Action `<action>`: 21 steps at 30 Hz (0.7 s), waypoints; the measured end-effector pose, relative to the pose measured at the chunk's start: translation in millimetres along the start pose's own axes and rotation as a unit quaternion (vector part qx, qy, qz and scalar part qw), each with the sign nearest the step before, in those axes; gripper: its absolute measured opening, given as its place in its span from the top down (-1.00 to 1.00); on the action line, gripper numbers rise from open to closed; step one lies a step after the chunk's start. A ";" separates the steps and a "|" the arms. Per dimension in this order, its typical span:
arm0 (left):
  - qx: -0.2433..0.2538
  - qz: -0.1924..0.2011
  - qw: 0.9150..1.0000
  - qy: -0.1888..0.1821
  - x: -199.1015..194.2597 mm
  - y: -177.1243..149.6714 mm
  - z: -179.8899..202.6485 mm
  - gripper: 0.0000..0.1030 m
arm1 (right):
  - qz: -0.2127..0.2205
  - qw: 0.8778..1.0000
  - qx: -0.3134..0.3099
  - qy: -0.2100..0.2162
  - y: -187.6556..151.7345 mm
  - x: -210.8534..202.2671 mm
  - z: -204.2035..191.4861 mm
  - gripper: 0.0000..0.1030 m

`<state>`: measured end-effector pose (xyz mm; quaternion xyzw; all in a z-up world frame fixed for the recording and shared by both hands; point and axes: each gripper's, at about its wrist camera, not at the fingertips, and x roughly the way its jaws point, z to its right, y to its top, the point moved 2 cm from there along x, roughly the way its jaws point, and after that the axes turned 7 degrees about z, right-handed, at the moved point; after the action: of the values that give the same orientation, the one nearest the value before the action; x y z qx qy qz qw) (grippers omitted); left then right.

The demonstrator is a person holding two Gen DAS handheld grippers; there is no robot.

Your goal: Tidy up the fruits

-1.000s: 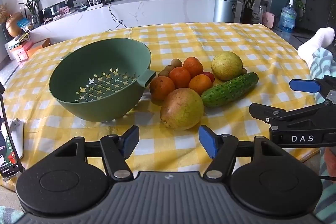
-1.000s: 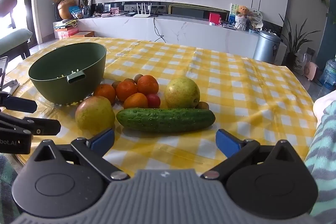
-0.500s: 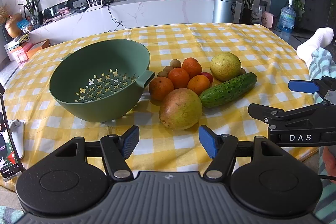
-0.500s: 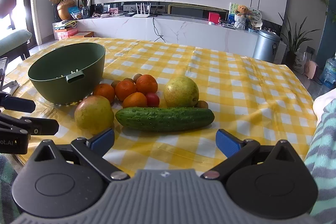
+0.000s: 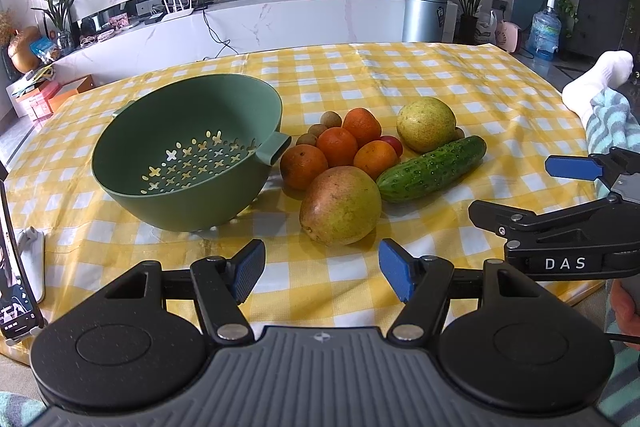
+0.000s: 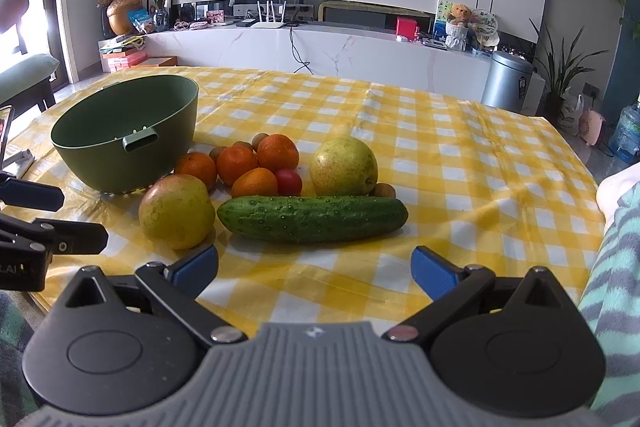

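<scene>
An empty green colander bowl (image 5: 188,131) (image 6: 124,131) stands on the yellow checked tablecloth. Right of it lies a pile of fruit: a large mango (image 5: 340,205) (image 6: 176,211), several oranges (image 5: 338,147) (image 6: 236,165), a yellow-green pear (image 5: 426,123) (image 6: 344,167), a small red tomato (image 6: 288,181), small brown fruits (image 5: 331,119) and a cucumber (image 5: 432,169) (image 6: 312,219). My left gripper (image 5: 322,269) is open and empty, just short of the mango. My right gripper (image 6: 314,271) is open and empty, just short of the cucumber; it also shows in the left wrist view (image 5: 560,211).
A phone on a stand (image 5: 16,267) sits at the table's left edge. The table's near edge runs under both grippers. A person's striped sleeve and socked foot (image 5: 600,79) are at the right. A TV wall and a white counter stand behind the table.
Both grippers have edged slightly toward the fruit pile. Nothing was taken hold of and the fruit has not moved.
</scene>
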<state>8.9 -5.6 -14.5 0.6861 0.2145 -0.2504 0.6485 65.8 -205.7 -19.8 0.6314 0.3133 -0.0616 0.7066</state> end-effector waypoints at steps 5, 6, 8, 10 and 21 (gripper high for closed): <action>0.001 -0.001 1.000 0.000 -0.5 -0.3 1.3 -0.49 | 0.000 1.000 0.000 0.001 -0.2 0.0 0.1 -0.92; 0.001 -0.001 1.000 0.000 -0.1 -0.1 0.8 -0.49 | 0.000 1.000 -0.001 0.000 -0.2 0.0 0.0 -0.92; 0.001 -0.001 1.000 0.000 -0.3 -0.4 1.3 -0.49 | 0.000 1.000 -0.001 0.000 -0.7 0.1 0.2 -0.92; 0.001 -0.002 1.000 0.001 -0.2 -0.3 1.0 -0.49 | -0.001 1.000 -0.001 0.000 -1.1 0.2 0.3 -0.92; 0.002 -0.002 1.000 0.001 -0.9 -0.4 2.2 -0.49 | -0.004 1.000 0.000 -0.001 -3.2 1.2 1.8 -0.92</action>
<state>7.8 -7.7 -14.3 0.6875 0.2164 -0.2515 0.6459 65.9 -207.6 -23.1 0.6300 0.3154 -0.0651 0.7067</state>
